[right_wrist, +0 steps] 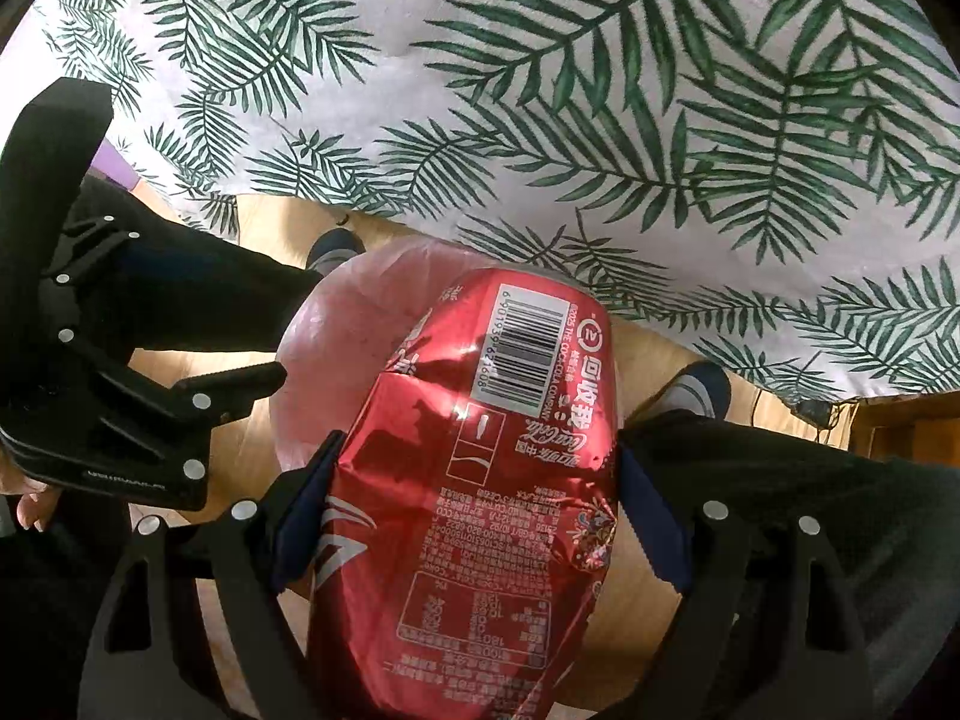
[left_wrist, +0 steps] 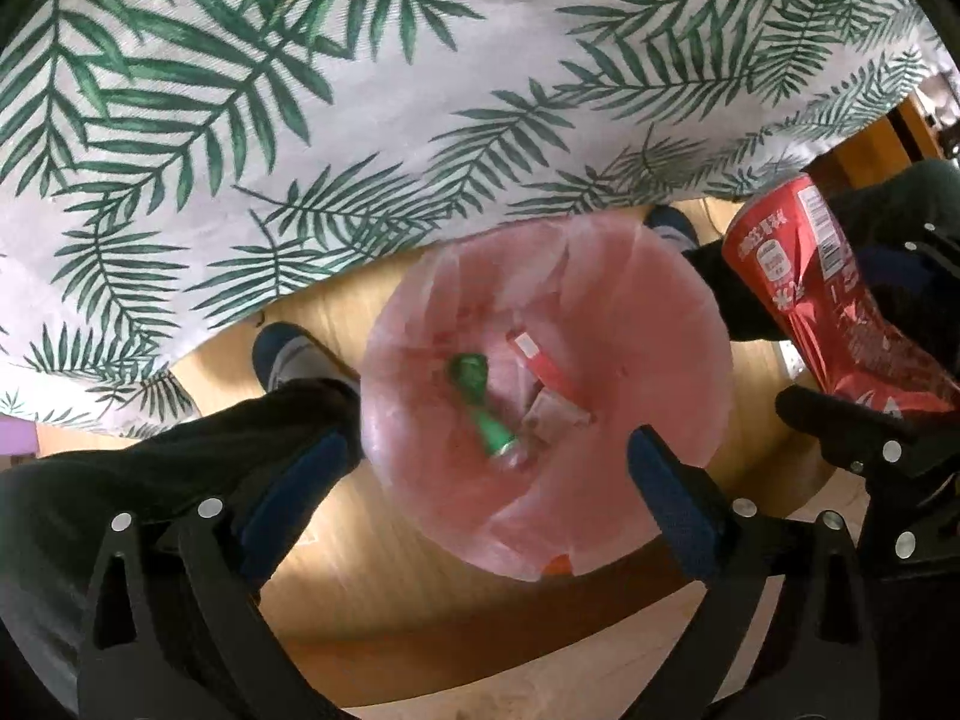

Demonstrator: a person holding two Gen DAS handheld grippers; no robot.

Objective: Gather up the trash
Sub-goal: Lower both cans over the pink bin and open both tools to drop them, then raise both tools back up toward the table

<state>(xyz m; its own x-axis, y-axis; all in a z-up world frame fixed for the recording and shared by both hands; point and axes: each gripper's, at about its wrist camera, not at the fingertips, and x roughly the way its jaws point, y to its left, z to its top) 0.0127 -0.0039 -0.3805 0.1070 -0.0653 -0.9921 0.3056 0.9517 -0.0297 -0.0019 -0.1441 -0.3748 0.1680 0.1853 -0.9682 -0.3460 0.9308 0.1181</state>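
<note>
Can hides most of the bin in right view; can's base cut off by bottom edge. Bin contents blurred, partly unidentifiable.

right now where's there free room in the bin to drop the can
The pink-lined bin looks bare along its far and right sides. Its middle is crowded: green bottle, red-and-white wrapper, crumpled paper. The right gripper holds the crushed red can above; the open left gripper hangs over the near rim.

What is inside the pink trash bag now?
Inside the pink trash bag: a green bottle, a red and white wrapper and crumpled paper. Whatever lies beneath them is covered. In the right wrist view the red can hides the inside.
</note>
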